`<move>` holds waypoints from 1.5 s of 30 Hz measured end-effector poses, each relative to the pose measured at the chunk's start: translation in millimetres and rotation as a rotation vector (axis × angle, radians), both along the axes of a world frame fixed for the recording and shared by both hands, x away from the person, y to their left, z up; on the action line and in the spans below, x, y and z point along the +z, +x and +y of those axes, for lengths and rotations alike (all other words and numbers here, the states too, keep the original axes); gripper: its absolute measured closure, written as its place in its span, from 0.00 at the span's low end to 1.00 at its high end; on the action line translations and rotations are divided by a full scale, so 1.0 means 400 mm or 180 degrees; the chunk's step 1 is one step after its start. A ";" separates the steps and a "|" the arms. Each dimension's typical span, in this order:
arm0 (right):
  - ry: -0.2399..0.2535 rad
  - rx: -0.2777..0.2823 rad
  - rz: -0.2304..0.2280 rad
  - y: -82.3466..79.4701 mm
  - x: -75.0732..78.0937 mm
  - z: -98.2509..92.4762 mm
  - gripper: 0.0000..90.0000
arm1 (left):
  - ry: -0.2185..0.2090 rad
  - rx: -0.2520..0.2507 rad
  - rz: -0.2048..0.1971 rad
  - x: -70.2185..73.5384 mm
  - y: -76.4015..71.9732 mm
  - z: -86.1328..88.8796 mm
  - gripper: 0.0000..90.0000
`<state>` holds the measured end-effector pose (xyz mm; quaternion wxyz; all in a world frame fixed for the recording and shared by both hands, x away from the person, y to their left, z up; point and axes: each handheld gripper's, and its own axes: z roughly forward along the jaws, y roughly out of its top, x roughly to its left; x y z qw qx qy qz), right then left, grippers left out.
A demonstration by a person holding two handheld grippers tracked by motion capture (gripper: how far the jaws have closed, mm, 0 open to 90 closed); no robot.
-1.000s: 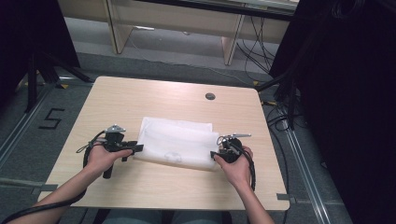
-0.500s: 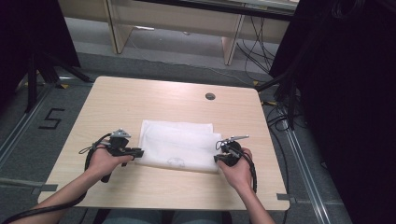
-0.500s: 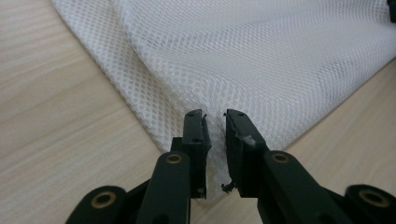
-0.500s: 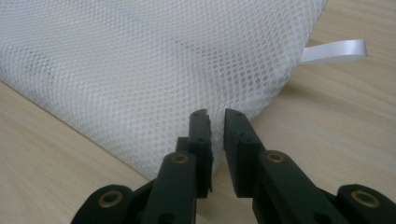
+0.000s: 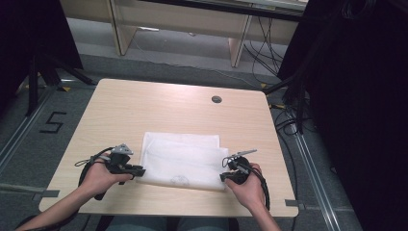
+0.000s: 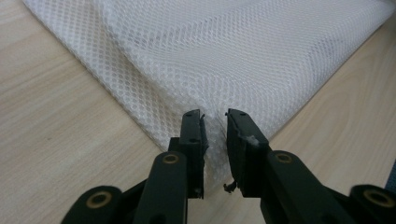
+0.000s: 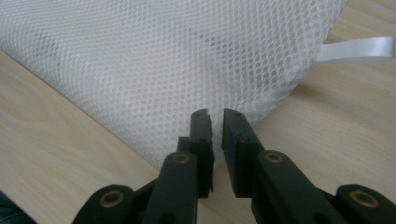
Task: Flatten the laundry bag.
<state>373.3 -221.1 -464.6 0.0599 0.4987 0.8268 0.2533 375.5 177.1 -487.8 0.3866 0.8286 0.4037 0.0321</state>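
The mesh cloth (image 5: 182,161) lies flat at the lower centre of my desk (image 5: 159,108), long axis left-right, my left tongs (image 5: 137,171) and right tongs (image 5: 225,177) each pinching a near corner, jaws just eased slightly.

A black "5" (image 5: 52,122) stands on the grey floor (image 5: 29,159) left of the table, seemingly taped.

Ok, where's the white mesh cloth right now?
In the high view the white mesh cloth lies folded on the near half of the table, between the left gripper and the right gripper, which pinch its near corners.
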 end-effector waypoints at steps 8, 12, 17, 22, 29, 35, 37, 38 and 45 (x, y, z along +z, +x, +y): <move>0.0014 -0.0152 -0.0428 0.022 0.055 -0.019 0.63 | -0.0289 0.0242 -0.0487 0.053 0.008 -0.005 0.71; 0.0124 -0.0060 -0.0442 0.067 0.063 0.004 0.58 | -0.0277 -0.0076 -0.0477 0.045 0.012 -0.070 0.70; 0.0128 0.0087 -0.0404 0.134 0.049 0.051 0.56 | -0.0173 -0.0510 -0.0340 0.027 0.020 -0.146 0.70; 0.0109 0.0180 -0.0458 0.198 0.026 0.095 0.53 | -0.0085 -0.0606 -0.0243 0.006 0.032 -0.183 0.70; 0.0015 0.0194 -0.0504 0.278 -0.005 0.136 0.61 | -0.0006 -0.0680 -0.0139 -0.029 0.032 -0.210 0.72; -0.0155 0.0395 -0.0443 0.312 -0.028 0.169 0.58 | 0.0023 -0.0680 -0.0098 -0.049 0.031 -0.214 0.72; -0.0140 0.0425 -0.0360 0.314 -0.035 0.177 0.55 | 0.0033 -0.0674 -0.0099 -0.049 0.032 -0.214 0.72; -0.0168 0.0471 -0.0416 0.320 -0.041 0.178 0.54 | 0.0038 -0.0678 -0.0105 -0.050 0.031 -0.213 0.72; -0.0144 0.0595 -0.0387 0.317 -0.061 0.188 0.51 | 0.0070 -0.0681 -0.0170 -0.051 0.027 -0.216 0.73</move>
